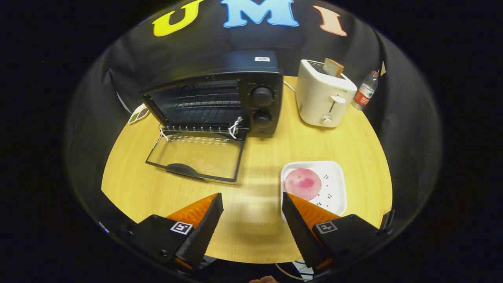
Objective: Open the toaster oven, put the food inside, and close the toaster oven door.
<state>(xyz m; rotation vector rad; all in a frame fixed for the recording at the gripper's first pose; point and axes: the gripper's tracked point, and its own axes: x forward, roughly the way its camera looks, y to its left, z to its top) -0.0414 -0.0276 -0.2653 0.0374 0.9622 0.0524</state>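
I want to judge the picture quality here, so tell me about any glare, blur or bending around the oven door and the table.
Gripper view: fisheye curves the wooden table edge; the black toaster oven's lowered glass door reflects a row of light spots; soft sheen ahead of the open gripper; pink round slice stays sharp.

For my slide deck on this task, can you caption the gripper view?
Open gripper hovers empty above the table; toaster oven door already down, pink food slice waiting on its white plate.
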